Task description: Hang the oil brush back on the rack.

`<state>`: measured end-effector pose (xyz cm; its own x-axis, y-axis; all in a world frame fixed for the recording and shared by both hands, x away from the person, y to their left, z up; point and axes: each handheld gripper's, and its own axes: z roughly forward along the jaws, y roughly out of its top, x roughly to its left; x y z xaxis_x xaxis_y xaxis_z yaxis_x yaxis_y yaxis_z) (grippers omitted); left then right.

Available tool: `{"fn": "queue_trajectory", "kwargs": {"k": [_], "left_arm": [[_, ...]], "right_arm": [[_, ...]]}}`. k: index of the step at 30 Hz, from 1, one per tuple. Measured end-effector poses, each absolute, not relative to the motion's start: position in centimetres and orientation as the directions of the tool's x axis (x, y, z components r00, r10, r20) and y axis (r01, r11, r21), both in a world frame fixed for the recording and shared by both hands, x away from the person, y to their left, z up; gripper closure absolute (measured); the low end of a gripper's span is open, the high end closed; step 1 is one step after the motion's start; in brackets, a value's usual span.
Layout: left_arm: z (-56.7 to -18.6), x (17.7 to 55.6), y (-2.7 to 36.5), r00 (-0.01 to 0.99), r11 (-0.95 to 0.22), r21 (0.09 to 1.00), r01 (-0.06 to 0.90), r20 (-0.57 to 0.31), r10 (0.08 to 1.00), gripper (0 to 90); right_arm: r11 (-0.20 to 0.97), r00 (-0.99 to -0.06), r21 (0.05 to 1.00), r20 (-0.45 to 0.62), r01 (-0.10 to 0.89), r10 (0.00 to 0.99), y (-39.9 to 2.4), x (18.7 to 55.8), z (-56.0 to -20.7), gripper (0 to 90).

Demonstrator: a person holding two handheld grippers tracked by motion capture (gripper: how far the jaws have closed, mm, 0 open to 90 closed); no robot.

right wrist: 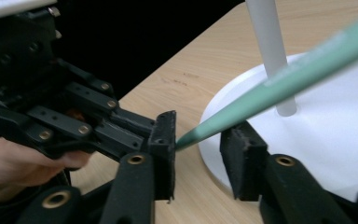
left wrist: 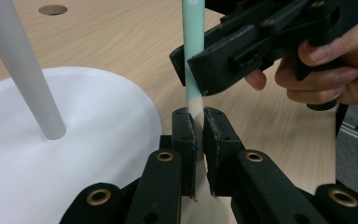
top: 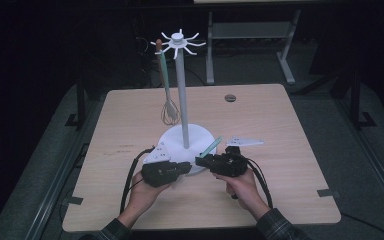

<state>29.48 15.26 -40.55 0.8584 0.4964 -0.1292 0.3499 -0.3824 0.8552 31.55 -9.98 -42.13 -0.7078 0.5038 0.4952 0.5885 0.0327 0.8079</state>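
On the wooden tabletop (top: 130, 120), just beside the white round-based utensil stand (top: 186, 134), the slim mint-green plastic utensil handle (left wrist: 194, 46) appears light, stiff and smooth. Left claw (left wrist: 199, 122) pinches its lower end. Right claw (right wrist: 198, 140) stands spread around the shaft; grip there, mid-handle.

A dim lab or workroom: a pale wooden table (top: 130, 120) stands on grey floor, and beyond the table a metal-legged workbench (top: 250, 40) and loose cables sit in darkness.
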Motion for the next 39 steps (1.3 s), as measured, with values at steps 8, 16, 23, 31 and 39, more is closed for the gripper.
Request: {"fn": "queue_trajectory", "kwargs": {"k": [8, 16, 23, 31, 39], "left_arm": [[-40.9, 29.7, 14.5, 0.872, -0.399, 0.854, 0.333, -0.118, 0.476, 77.1], [-40.7, 29.7, 15.2, 0.875, -0.413, 0.844, 0.343, -0.126, 0.468, 63.2], [-41.2, 29.2, 16.4, 0.867, -0.447, 0.814, 0.371, -0.131, 0.48, 48.1], [-42.4, 28.6, 18.5, 0.86, -0.487, 0.781, 0.391, -0.122, 0.495, 32.5], [-43.8, 28.2, 20.4, 0.841, -0.502, 0.748, 0.434, -0.137, 0.523, 23.4]], "right_arm": [[-0.008, -0.729, 0.815, 0.522, 0.579, 0.443, -10.1, 31.5, -41.4, 84.8], [0.026, -0.749, 0.846, 0.456, 0.532, 0.481, -10.5, 31.5, -40.8, 84.9], [0.092, -0.782, 0.863, 0.399, 0.496, 0.479, -10.1, 31.6, -39.5, 84.8], [0.092, -0.827, 0.893, 0.363, 0.44, 0.43, -9.2, 32.4, -36.5, 84.8], [0.089, -0.866, 0.921, 0.319, 0.379, 0.384, -8.1, 33.4, -32.6, 84.9]]}}
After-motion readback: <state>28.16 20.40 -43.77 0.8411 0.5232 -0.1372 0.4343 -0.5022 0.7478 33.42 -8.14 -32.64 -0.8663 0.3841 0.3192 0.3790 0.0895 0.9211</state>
